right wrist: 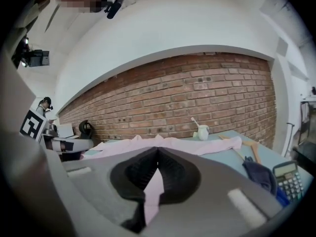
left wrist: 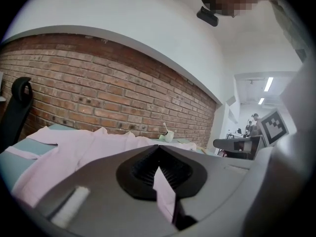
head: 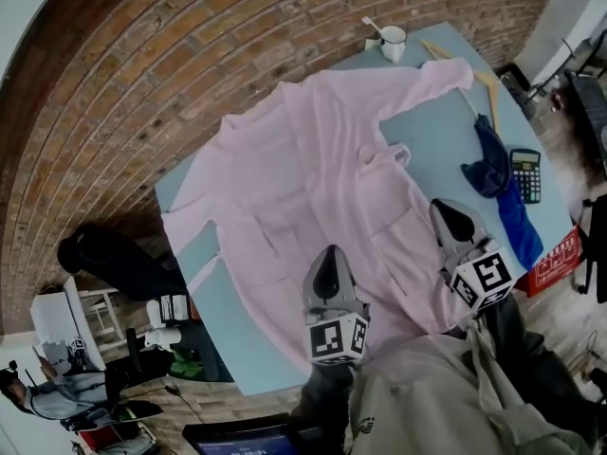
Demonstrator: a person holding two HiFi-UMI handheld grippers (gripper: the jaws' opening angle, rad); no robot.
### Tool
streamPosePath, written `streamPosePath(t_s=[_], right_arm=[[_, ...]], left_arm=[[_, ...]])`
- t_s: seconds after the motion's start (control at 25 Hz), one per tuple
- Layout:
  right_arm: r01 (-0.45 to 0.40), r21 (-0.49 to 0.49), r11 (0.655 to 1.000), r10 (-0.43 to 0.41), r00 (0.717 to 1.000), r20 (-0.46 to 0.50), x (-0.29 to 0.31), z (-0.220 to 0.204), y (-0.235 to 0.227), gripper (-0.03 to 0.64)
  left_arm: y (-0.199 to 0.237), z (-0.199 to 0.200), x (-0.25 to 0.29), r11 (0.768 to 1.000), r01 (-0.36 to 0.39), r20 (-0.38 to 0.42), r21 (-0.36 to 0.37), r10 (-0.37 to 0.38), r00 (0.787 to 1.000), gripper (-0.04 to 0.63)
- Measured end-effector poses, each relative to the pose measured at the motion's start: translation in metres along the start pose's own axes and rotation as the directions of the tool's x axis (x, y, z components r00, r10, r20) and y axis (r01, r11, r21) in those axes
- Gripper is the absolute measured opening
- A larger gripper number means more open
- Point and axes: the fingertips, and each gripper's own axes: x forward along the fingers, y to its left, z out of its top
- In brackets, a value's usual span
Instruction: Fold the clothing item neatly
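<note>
left tongs (head: 329,254) closed on the pink shirt (head: 303,173) near hem | right tongs (head: 444,207) closed on same hem | shirt spread open across blue surface (head: 441,126), collar toward brick wall (head: 123,83)

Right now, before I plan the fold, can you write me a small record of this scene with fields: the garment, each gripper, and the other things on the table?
garment: pink garment, spread open on the blue table, hem toward the person
left gripper: shut on the garment's near hem
right gripper: shut on the same hem, further right
mug: white mug with a spoon, at the far edge
hanger: wooden hanger, by the far right sleeve
cloth: blue cloth, right of the garment
calculator: beside the blue cloth
</note>
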Motion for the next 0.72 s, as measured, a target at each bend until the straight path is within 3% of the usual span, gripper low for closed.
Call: streamPosePath(t_s=[0.24, 0.36, 0.52, 0.56, 0.6, 0.72], right_arm=[[0.181, -0.012, 0.983, -0.181, 0.983, -0.023, 0.056, -0.018, -0.121, 0.000], [0.239, 0.113, 0.964, -0.229, 0.969, -0.092, 0.098, -0.032, -0.189, 0.000], [0.338, 0.267, 0.903, -0.290, 0.935, -0.204, 0.149, -0.058, -0.264, 0.000], [0.353, 0.288, 0.890, -0.296, 0.929, -0.223, 0.162, -0.063, -0.277, 0.015], [0.366, 0.310, 0.878, -0.298, 0.923, -0.244, 0.173, -0.067, -0.287, 0.092], [0.416, 0.378, 0.827, -0.306, 0.897, -0.318, 0.197, -0.079, -0.309, 0.197]], left_arm=[[-0.007, -0.015, 0.058, 1.000, 0.030, -0.044, -0.006, -0.030, 0.999, 0.006], [-0.007, -0.023, 0.085, 0.999, 0.035, -0.064, -0.002, -0.035, 0.997, 0.008], [-0.009, -0.041, 0.105, 0.999, 0.027, -0.106, -0.034, -0.031, 0.994, 0.008], [-0.009, -0.047, 0.107, 0.999, 0.020, -0.118, -0.050, -0.026, 0.993, 0.006], [-0.009, -0.052, 0.108, 0.998, 0.012, -0.127, -0.069, -0.021, 0.992, 0.008], [-0.004, -0.065, 0.109, 0.996, -0.007, -0.156, -0.087, -0.007, 0.988, 0.008]])
